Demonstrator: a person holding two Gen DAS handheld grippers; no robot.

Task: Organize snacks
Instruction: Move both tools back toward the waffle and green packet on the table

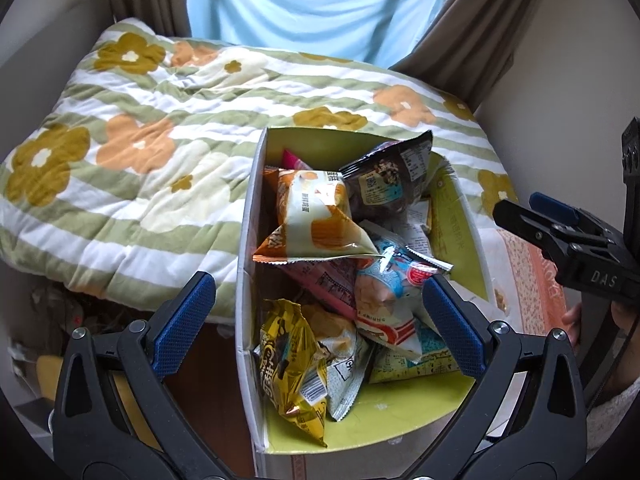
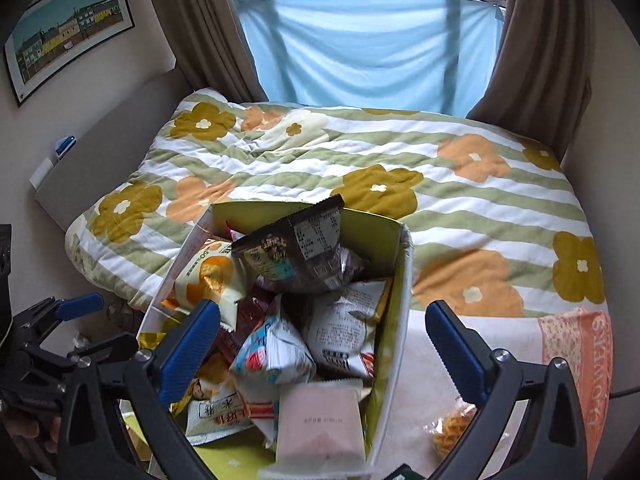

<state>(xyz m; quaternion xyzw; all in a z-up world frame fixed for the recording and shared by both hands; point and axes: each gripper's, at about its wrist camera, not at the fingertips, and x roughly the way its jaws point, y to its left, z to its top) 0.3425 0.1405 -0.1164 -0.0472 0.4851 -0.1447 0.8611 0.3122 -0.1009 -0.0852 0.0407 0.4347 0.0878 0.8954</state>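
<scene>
On the bed, at its near edge, a cardboard box (image 1: pixel 256 216) with a lime-green lining is seen, open at the top and heaped with snack packets. It rests against a green-and-white striped floral quilt (image 1: pixel 140 128).

Left wrist view: the left gripper (image 1: pixel 320 320) is held over the near end of the box, jaws spread wide, nothing between the blue pads (image 1: pixel 184 320). One pad is outside the box's left wall, the other over the packets. Directly between them a yellow foil packet (image 1: pixel 292 368) and a blue-and-white shrimp snack packet (image 1: pixel 384 292) are seen. Further back an orange-and-cream packet (image 1: pixel 316 216) lies on top of the pile, with a dark brown packet (image 1: pixel 392 180) propped upright beside it, at the far end.

Right wrist view: the right gripper (image 2: pixel 320 344) is also wide open and empty, above the box. Its left pad is over the packets, its right pad outside the right wall, over a pale cloth with an orange floral band (image 2: pixel 576 352). A pale pink packet (image 2: pixel 320 424) sits nearest in the box, against the right wall. A small clear bag of orange snacks (image 2: pixel 452 428) lies outside the box on the cloth, just beside the right wall.

Background: brown curtains (image 2: pixel 192 24) and a light blue sheet (image 2: pixel 368 52) across the window.
</scene>
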